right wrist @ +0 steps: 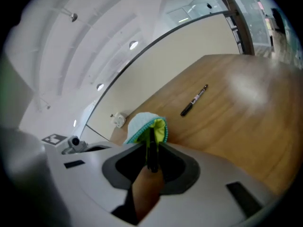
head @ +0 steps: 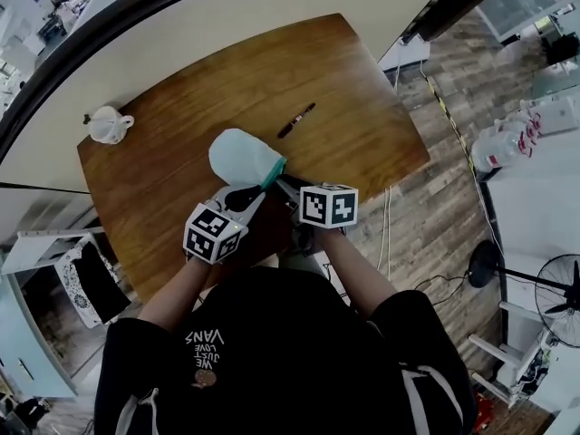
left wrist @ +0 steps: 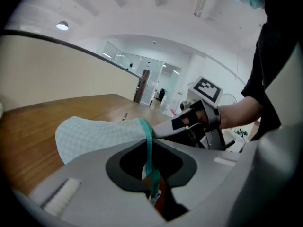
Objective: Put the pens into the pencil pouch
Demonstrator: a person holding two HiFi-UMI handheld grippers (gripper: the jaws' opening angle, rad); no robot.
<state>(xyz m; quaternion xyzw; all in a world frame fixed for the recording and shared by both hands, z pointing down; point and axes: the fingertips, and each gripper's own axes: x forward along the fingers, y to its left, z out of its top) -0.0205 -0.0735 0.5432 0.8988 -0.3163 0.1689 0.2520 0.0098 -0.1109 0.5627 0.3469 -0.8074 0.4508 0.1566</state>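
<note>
L hand-held gripper (left wrist: pixel 147 161): I read it as clenched on the teal zip edge (left wrist: pixel 146 136) of the pencil pouch (left wrist: pixel 97 135), w/ the strip running straight down betw the jaws. The pouch body is pale checked fabric. In the left gripper view it sticks out fwd and to the left of the jaws, over the worktop (left wrist: pixel 42 122) (can't tell if its underside touches the wood).

R hand-held gripper (right wrist: pixel 152 167): grasping a black pen (right wrist: pixel 151 148), held lengthwise along the jaws. The pen's far end is up at the pouch mouth, where the yellow-green lining (right wrist: pixel 161 129) shows. How far in the tip sits I can't tell.

In the head view both hand-held grippers meet at the pouch's near end, L from lower left, R from the right. L cube (head: pixel 215 232) and R cube (head: pixel 328 205) sit close together near the worktop's front edge.

Further out, a second pen (head: pixel 296 120) lies loose on the wood beyond the pouch, apart from it and at an angle. In the right gripper view it's up and to the right of the pouch. A small white object (head: pixel 109 125) sits at the far left corner of the worktop, well apart from the rest
</note>
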